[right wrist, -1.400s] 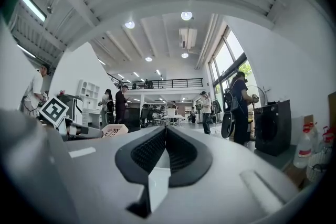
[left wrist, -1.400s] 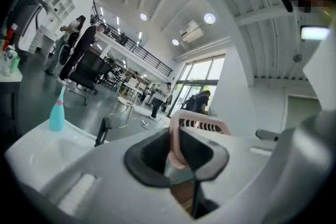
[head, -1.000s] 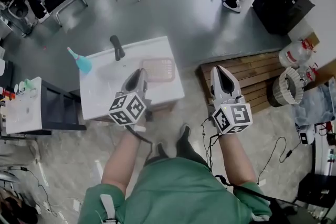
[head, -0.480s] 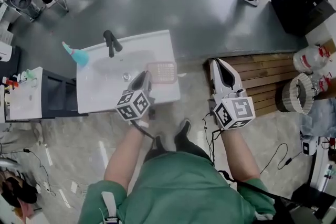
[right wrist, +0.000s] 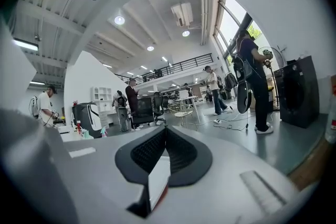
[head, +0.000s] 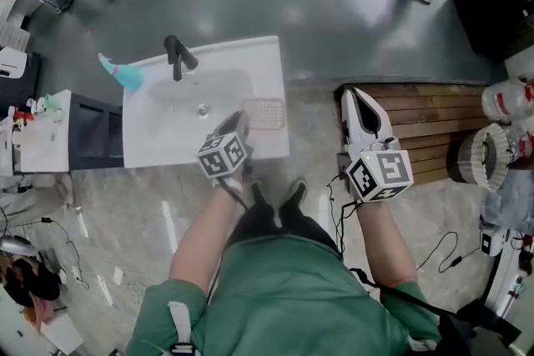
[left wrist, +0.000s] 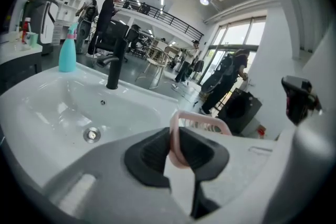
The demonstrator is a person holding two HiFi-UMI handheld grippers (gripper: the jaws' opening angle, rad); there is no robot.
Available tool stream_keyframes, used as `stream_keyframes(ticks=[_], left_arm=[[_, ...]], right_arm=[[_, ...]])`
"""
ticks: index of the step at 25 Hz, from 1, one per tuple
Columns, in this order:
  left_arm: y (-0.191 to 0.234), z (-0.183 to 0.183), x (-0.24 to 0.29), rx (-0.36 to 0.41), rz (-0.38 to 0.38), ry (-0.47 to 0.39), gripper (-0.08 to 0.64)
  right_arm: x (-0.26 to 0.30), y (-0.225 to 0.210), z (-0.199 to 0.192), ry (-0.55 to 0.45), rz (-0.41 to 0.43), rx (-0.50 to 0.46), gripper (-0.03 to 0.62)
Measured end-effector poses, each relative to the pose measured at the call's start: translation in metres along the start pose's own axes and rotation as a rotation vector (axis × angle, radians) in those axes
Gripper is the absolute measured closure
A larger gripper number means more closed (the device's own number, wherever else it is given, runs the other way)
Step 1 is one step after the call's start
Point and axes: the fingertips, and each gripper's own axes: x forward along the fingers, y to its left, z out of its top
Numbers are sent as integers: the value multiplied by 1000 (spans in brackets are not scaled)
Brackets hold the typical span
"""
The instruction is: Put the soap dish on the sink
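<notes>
sink: the sink [head: 158, 150] sits closer below us than a second ago.
right tongs: the right tongs [head: 357, 100] are closed on nothing, off to the side.
left tongs: the left tongs [head: 234, 123] have dropped lower, clamped on the dish rim.
soap dish: the soap dish [head: 263, 113] is at the sink's right ledge; we cannot tell contact.
task: we judge only set-down and release remain.

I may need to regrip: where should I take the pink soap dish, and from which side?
The near rim of the soap dish, from the front of the sink: thin and raised, and the left gripper is shut on it there.
</notes>
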Motion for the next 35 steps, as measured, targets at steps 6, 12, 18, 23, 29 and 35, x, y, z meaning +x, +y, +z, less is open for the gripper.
stream_keyframes(ticks=[6, 12, 18, 23, 29, 35], left_arm=[[24, -14, 31, -5, 31, 70, 508], [39, -29, 57, -6, 66, 148, 508], [44, -40, 76, 14, 67, 203, 506], [47, -48, 84, 15, 70, 234, 505], [47, -52, 87, 43, 71, 261, 499], [45, -46, 85, 51, 63, 258, 429]], right_arm=[[23, -8, -17, 37, -34, 11, 591], [42, -13, -32, 62, -69, 20, 591], [54, -16, -42, 79, -91, 26, 591], [58, -20, -48, 84, -107, 33, 591], [59, -20, -49, 85, -122, 38, 591], [59, -18, -47, 76, -126, 39, 591]])
